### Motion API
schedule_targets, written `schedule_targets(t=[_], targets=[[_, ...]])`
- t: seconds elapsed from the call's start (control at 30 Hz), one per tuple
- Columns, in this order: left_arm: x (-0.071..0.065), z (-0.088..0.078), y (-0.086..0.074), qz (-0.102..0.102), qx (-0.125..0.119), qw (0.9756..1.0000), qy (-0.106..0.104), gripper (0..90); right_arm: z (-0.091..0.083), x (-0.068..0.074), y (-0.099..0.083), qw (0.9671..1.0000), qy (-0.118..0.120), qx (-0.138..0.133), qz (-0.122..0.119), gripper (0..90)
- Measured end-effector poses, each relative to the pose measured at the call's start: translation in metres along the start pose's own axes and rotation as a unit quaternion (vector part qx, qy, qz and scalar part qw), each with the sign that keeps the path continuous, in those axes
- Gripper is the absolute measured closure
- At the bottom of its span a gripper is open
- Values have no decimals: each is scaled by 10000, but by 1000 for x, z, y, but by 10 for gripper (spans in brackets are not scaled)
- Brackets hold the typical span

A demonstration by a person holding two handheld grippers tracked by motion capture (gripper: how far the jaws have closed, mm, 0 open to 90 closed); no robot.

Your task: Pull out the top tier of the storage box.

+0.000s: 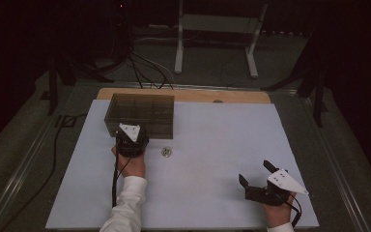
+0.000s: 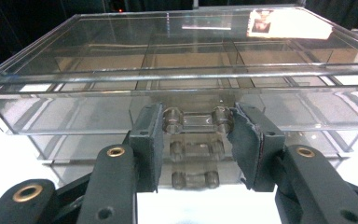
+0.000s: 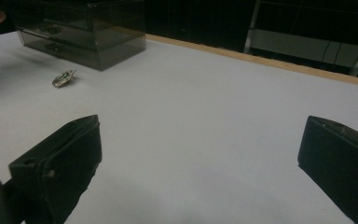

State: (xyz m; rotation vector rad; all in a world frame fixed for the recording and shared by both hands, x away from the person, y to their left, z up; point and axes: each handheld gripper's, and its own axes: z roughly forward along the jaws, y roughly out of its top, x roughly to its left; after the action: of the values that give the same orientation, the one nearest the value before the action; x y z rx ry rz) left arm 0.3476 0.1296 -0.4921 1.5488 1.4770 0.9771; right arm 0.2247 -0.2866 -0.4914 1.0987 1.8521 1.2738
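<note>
A clear smoky plastic box (image 1: 140,110) with inner compartments and a shut lid stands at the back left of the white mat. My left gripper (image 1: 133,136) is against its front wall. In the left gripper view, the box (image 2: 168,51) is close up and my left gripper (image 2: 196,122) has its pads pressed on both sides of the clear front latch (image 2: 195,148). A small shiny metal piece (image 1: 166,152) lies on the mat just right of that hand. My right gripper (image 1: 254,172) rests at the front right, open and empty. The right gripper view shows its jaws (image 3: 200,126) wide apart, with the metal piece (image 3: 64,78) and box (image 3: 81,42) far off.
The white mat (image 1: 212,125) covers a wooden tabletop whose far edge (image 1: 183,94) shows behind the box. Cables (image 1: 145,67) and a white stand (image 1: 217,34) are on the dark floor beyond. A cable (image 1: 114,186) trails from the left gripper along the sleeve.
</note>
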Motion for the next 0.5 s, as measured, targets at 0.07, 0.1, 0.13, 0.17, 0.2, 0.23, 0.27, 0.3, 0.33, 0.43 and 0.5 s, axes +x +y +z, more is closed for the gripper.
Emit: schedule_targets(t=[0.07, 0.1, 0.13, 0.17, 0.2, 0.23, 0.27, 0.3, 0.33, 0.43, 0.5], targets=[[0, -4, -1, -33, 15, 10000, -5, 568, 0, 0, 0, 10000, 3, -10, 10, 0], [0, -6, -2, -48, 21, 10000, -8, 568, 0, 0, 0, 10000, 6, -10, 8, 0], [0, -8, -3, -55, 17, 10000, -10, 568, 0, 0, 0, 10000, 6, -6, -4, 0], [0, -10, -3, -76, 17, 10000, -18, 568, 0, 0, 0, 10000, 6, -6, -1, 0], [1, -12, -4, -71, 19, 10000, -20, 568, 0, 0, 0, 10000, 3, -9, 6, 0], [0, -13, -5, -76, 10, 10000, -20, 568, 0, 0, 0, 10000, 2, -10, 9, 0], [0, -14, -5, -59, 19, 10000, -14, 568, 0, 0, 0, 10000, 1, -9, 11, 0], [0, -14, -4, -59, 35, 10000, -14, 567, 0, 0, 0, 10000, 0, -6, 11, 0], [1, -14, -4, -79, 35, 10000, -25, 567, 0, 0, 0, 10000, -4, -3, 11, 0], [2, -15, -4, -64, 34, 10000, -55, 564, 0, 0, 0, 10000, -5, -11, 17, 0], [3, -16, -4, -69, 10, 9999, -133, 543, 0, 0, 0, 10000, -8, -15, 18, 0]])
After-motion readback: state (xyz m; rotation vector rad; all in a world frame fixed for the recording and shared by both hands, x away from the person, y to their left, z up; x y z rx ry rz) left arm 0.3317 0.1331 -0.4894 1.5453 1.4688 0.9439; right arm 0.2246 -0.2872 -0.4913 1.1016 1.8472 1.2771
